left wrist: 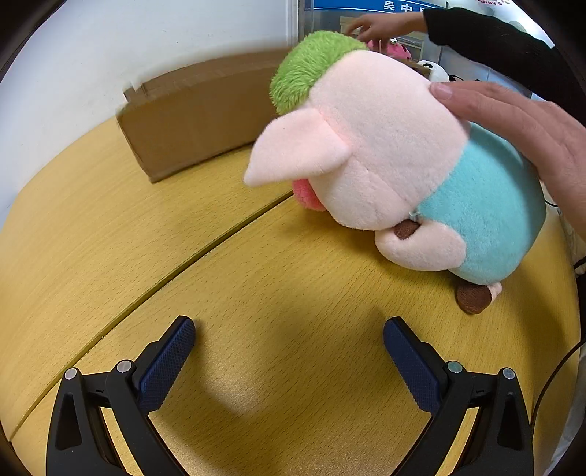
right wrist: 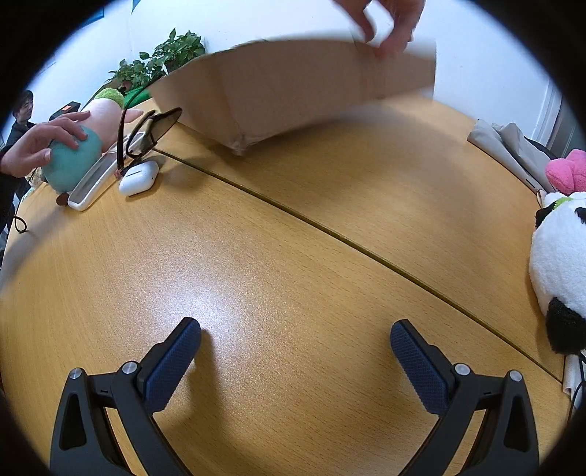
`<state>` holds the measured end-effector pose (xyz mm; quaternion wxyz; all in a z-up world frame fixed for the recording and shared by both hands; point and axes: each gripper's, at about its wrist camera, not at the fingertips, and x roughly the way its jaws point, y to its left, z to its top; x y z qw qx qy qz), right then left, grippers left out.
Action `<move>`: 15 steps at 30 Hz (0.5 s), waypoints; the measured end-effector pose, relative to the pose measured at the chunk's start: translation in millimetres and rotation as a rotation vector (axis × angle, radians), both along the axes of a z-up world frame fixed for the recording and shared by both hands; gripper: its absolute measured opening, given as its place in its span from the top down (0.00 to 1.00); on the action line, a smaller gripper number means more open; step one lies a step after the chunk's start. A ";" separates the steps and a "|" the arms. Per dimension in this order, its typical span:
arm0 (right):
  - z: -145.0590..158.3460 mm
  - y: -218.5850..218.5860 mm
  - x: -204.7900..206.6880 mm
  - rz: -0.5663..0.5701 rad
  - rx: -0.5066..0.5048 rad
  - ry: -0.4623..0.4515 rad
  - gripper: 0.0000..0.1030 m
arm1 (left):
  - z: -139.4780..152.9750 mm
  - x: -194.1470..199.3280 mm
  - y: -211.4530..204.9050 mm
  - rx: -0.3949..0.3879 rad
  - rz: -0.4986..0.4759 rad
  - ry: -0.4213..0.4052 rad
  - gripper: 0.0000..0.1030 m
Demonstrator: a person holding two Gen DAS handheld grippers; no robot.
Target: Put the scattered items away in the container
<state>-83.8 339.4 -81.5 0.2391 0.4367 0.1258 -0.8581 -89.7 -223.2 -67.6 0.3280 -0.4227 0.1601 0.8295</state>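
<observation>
A pink plush pig [left wrist: 384,146] with green hair and a teal body sits on the wooden table [left wrist: 256,293], a bare hand [left wrist: 520,124] resting on it. It also shows far left in the right wrist view [right wrist: 73,157]. A brown cardboard box [left wrist: 197,113] stands at the back; in the right wrist view the box [right wrist: 293,88] is blurred and held by a hand [right wrist: 384,22]. A panda plush [right wrist: 560,263] lies at the right edge. My left gripper [left wrist: 289,351] and my right gripper [right wrist: 295,351] are open and empty above the table.
Sunglasses [right wrist: 146,128], a white earbud case [right wrist: 138,178] and a white flat case [right wrist: 95,179] lie at the far left. A pink plush [right wrist: 567,172] and grey cloth [right wrist: 512,146] sit at the right. A potted plant [right wrist: 161,58] stands behind.
</observation>
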 end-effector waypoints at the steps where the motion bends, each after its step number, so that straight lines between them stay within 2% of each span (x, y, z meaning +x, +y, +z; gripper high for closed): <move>1: -0.2 0.5 -1.3 0.000 0.000 0.000 0.00 | 0.8 0.2 -0.4 0.000 0.000 0.000 0.00; 15: -0.2 1.5 -1.1 0.000 0.001 0.000 0.00 | 7.7 2.4 -4.2 0.000 0.000 0.000 0.00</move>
